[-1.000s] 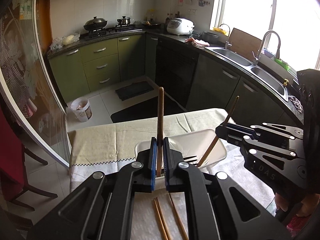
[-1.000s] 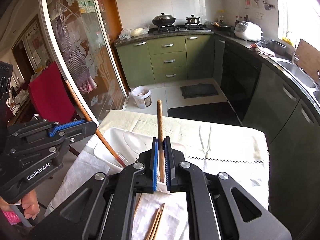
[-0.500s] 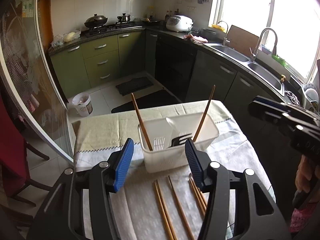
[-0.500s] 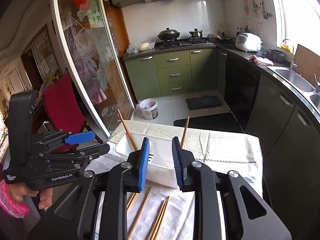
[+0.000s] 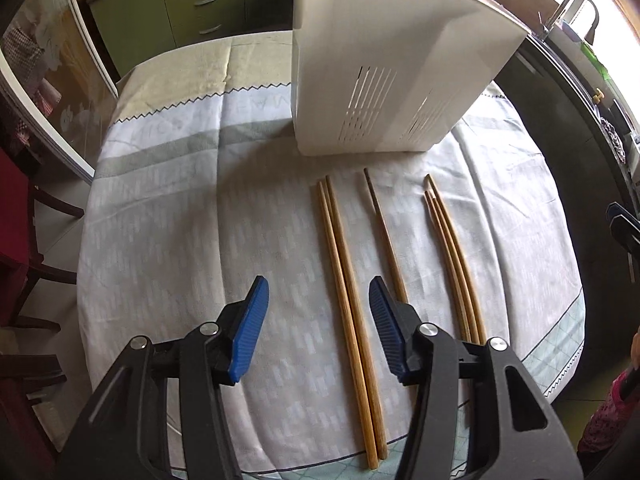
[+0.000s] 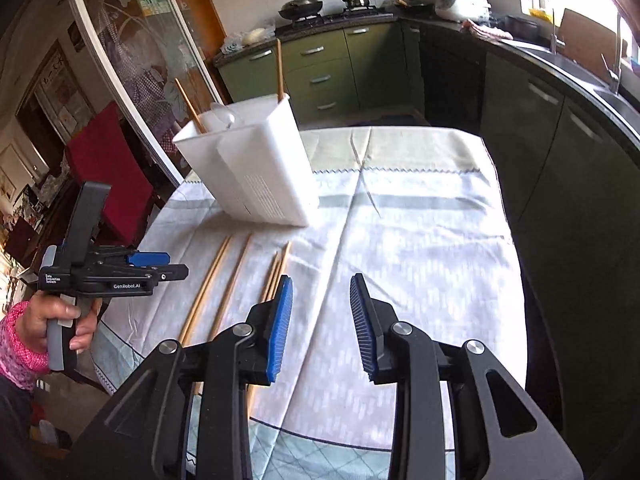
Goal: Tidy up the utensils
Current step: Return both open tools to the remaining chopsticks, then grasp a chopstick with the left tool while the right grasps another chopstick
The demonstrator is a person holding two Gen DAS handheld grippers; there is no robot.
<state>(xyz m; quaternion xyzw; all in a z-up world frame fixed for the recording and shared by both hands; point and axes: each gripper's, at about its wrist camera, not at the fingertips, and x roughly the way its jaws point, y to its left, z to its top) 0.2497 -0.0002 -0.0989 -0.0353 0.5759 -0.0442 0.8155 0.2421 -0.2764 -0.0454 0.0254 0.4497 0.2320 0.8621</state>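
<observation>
A white utensil holder (image 5: 400,60) (image 6: 256,172) stands on the cloth-covered table (image 5: 160,240), with two chopsticks (image 6: 279,68) upright in it. Several more lie on the cloth in front: a pair (image 5: 348,300), a single darker one (image 5: 384,232) and three together (image 5: 452,248). My left gripper (image 5: 318,280) hovers low over the pair. Its jaws are closing, the pair lies between them on the cloth, and the pads do not touch it. My right gripper (image 6: 321,277) hangs over bare cloth to the right of the three chopsticks (image 6: 276,276). Its jaws are opening with nothing between them.
A hand in a pink sleeve (image 6: 60,320) holds the left gripper (image 6: 172,268) at the table's left edge. A red chair (image 6: 108,152) and a glass sliding door (image 6: 132,80) stand to the left. Green cabinets (image 6: 320,64) and a dark counter with a sink (image 6: 560,52) run behind and to the right.
Both grippers let go of the chopsticks they held over the holder, and those now stand in it. Both then opened and dropped toward the chopsticks on the cloth.
</observation>
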